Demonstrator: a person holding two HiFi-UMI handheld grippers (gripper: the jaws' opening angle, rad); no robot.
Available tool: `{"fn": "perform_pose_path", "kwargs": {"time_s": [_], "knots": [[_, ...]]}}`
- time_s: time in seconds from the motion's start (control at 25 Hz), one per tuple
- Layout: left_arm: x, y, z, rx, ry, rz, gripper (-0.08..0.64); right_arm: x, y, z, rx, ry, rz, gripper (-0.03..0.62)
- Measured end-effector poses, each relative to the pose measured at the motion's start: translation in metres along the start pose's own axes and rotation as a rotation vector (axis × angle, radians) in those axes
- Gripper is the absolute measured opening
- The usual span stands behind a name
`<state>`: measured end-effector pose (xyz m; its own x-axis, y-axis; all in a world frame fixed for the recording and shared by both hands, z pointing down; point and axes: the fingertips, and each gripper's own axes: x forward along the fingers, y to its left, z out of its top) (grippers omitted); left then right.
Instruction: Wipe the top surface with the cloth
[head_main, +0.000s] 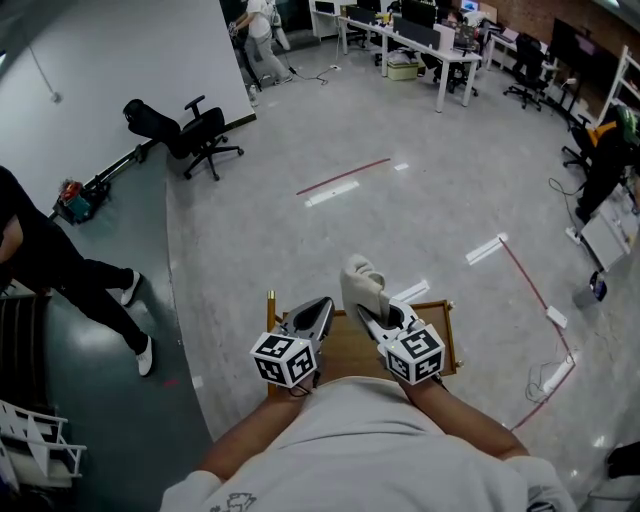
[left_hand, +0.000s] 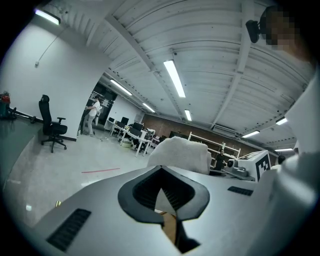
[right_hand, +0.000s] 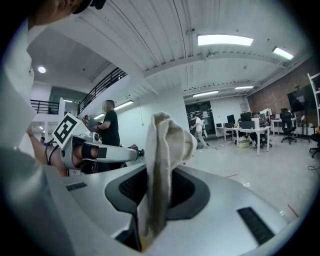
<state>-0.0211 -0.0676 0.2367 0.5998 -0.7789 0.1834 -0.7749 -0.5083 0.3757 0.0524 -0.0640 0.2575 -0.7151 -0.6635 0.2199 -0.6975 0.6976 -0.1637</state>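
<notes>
A small wooden table (head_main: 345, 352) stands right below me, its top mostly hidden by both grippers. My right gripper (head_main: 372, 312) is shut on a cream cloth (head_main: 361, 282), which sticks up from between the jaws; in the right gripper view the cloth (right_hand: 163, 165) hangs pinched in the right gripper (right_hand: 156, 176). My left gripper (head_main: 316, 312) hovers beside it over the table's left half, shut with nothing held. In the left gripper view the left gripper (left_hand: 162, 172) points outward, with the cloth (left_hand: 181, 155) showing just beyond it.
A black office chair (head_main: 206, 136) stands far left on the grey floor. A person in black (head_main: 62, 272) stands at the left edge. Desks (head_main: 420, 40) line the back. Red tape (head_main: 343, 175) marks the floor, and a white rack (head_main: 30, 440) sits at lower left.
</notes>
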Motion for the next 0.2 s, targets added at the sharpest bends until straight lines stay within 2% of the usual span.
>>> {"fn": "perform_pose_path", "kwargs": {"time_s": [0.2], "knots": [[0.001,-0.02,0.049,0.014,0.008,0.01,0.006,-0.011,-0.003,0.052,0.01,-0.01,0.007,0.098]]}}
